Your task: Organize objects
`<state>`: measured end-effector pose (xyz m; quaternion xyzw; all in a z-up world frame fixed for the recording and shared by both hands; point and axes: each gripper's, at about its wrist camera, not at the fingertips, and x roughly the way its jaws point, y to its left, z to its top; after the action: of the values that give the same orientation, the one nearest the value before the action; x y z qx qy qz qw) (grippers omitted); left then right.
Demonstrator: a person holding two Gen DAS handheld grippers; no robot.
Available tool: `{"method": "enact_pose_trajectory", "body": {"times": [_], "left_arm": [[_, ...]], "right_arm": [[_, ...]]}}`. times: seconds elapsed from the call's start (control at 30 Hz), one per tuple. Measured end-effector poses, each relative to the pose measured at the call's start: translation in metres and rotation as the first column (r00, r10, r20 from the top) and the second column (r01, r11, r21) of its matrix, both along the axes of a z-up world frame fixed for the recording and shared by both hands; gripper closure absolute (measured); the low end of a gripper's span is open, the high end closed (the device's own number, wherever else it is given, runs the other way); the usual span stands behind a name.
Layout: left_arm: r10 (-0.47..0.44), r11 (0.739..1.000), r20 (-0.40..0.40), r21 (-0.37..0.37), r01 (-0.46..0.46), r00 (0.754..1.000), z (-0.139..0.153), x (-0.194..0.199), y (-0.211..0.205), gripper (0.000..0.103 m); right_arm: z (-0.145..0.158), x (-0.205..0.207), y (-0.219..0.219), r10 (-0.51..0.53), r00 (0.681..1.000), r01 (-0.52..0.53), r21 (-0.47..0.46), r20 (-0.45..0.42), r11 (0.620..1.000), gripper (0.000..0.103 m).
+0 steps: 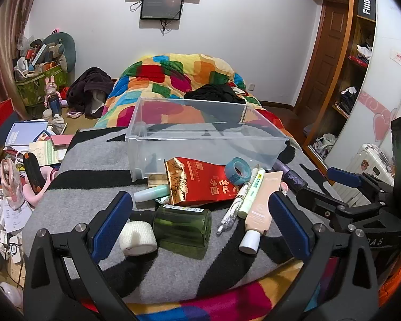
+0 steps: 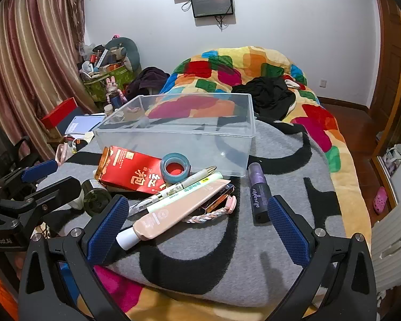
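**Two open grippers waiting over a pile of small things on the bed**

In the left wrist view, the left gripper (image 1: pixel 200 222) is hanging low over a grey and black blanket (image 1: pixel 93 187) on the bed. Its fingers (image 1: pixel 112 218) are standing wide apart and holding nothing. Between them a green bottle (image 1: pixel 183 223) is lying on its side, with a white tape roll (image 1: pixel 137 238) touching it. Behind these a red packet (image 1: pixel 200 182) is lying under a blue tape ring (image 1: pixel 238 171). A peach tube (image 1: pixel 262 208) and a pen (image 1: pixel 234 208) are lying beside the packet. A clear plastic box (image 1: pixel 147 144) is sitting just behind the pile, and it is looking empty, though its see-through walls are making that hard to tell.

In the right wrist view, the right gripper (image 2: pixel 197 223) is also hanging with its fingers (image 2: pixel 287 226) wide and empty. The peach tube (image 2: pixel 173 216) is lying between them, and a dark purple spray bottle (image 2: pixel 258 192) is lying near the right finger. The left gripper (image 2: pixel 44 176) is showing at the left edge.
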<state>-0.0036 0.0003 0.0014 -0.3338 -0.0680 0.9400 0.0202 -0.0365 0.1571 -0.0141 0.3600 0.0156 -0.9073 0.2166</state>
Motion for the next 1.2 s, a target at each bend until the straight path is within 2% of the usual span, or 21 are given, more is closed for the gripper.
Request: {"method": "enact_pose_trajectory", "body": {"times": [1.2], "left_arm": [[-0.017,1.000,-0.008,0.022,0.017,1.000,0.0017,0.0058,0.0017,0.000]], "right_arm": [[-0.0008,0.0004,-0.0001,0.003,1.000,-0.003,-0.013,0.006,1.000,0.000]]}}
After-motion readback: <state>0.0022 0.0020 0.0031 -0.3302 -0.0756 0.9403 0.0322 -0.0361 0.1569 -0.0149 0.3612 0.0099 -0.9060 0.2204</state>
